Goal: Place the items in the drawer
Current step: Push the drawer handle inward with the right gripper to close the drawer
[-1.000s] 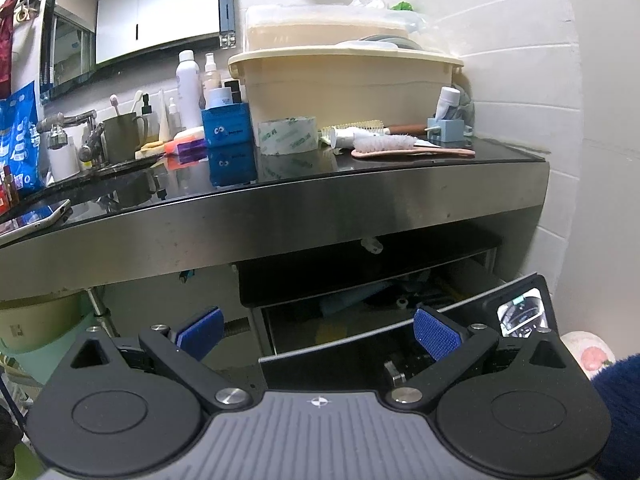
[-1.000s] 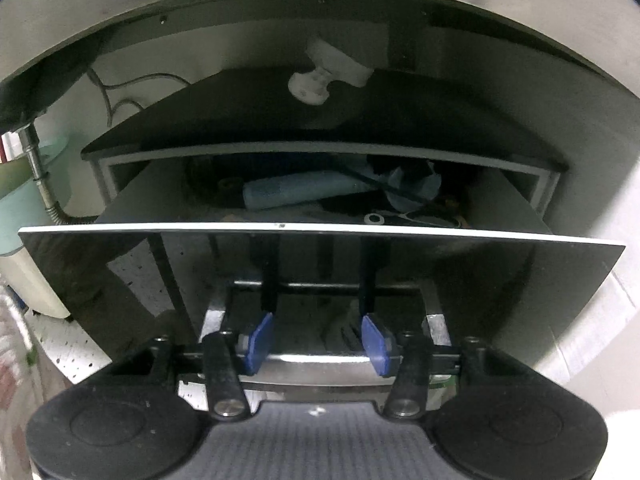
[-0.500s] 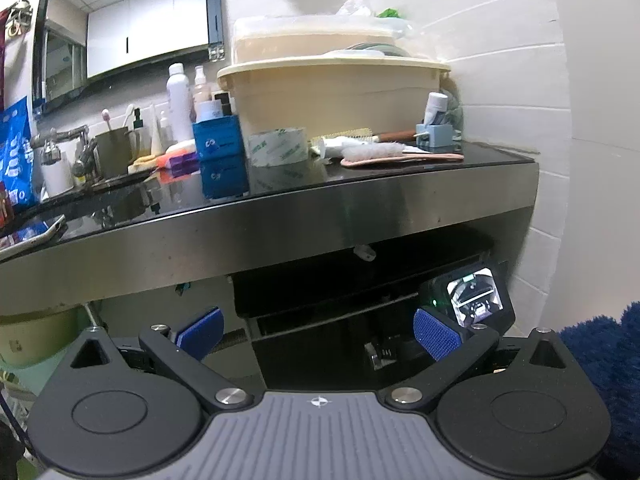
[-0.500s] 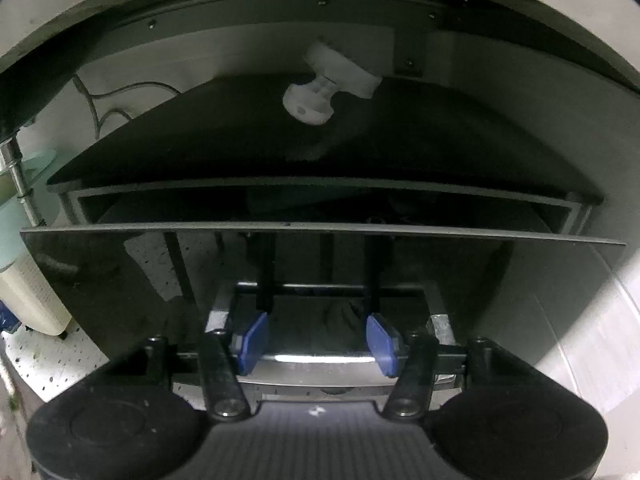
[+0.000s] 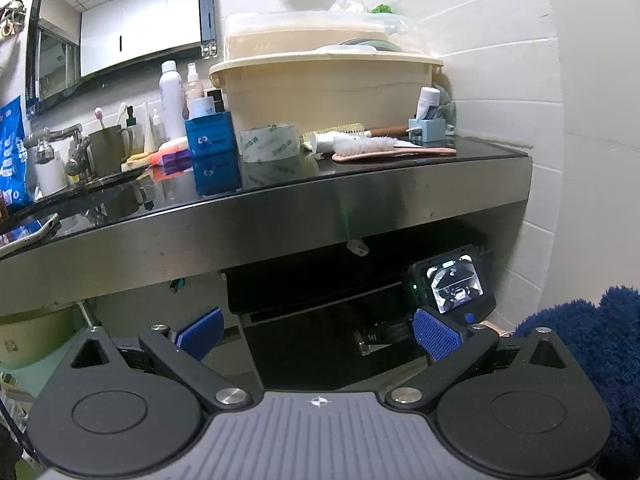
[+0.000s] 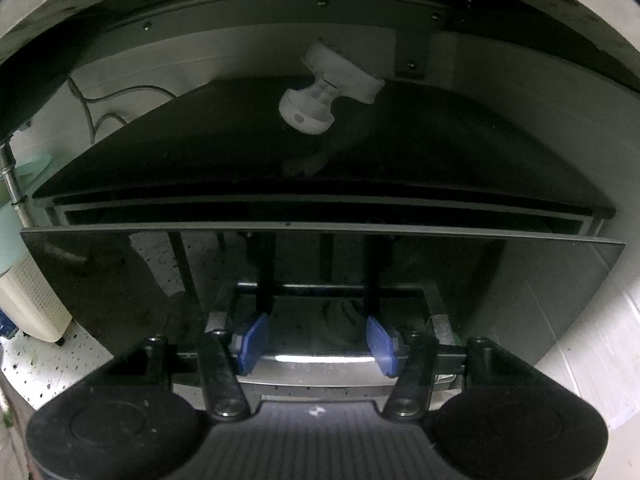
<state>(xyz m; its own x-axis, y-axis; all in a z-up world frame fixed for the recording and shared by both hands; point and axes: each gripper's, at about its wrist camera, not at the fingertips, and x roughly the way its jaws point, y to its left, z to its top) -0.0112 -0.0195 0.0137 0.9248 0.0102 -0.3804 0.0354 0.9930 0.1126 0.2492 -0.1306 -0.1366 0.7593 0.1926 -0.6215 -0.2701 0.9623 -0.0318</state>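
The glossy black drawer front (image 6: 120,280) sits under the steel counter, pushed in until only a thin gap shows above its top edge; its contents are hidden. My right gripper (image 6: 316,344) is up against the front at the metal handle bar (image 6: 320,358). Its blue pads (image 6: 250,344) stand a little apart with nothing pinched between them. In the left wrist view, my left gripper (image 5: 318,332) hangs open and empty in front of the drawer (image 5: 312,344). The right gripper's lit camera screen (image 5: 452,284) shows beside it.
The black countertop (image 5: 360,200) carries a beige tub (image 5: 328,88), a tape roll (image 5: 270,142), a blue box (image 5: 214,148), brushes and bottles. A white knob (image 6: 308,116) hangs under the counter. A person's blue fuzzy sleeve (image 5: 600,344) is at the right.
The drawer has slid inward from half open to almost shut, hiding the items inside. My right gripper went forward with it. The left gripper stayed where it was.
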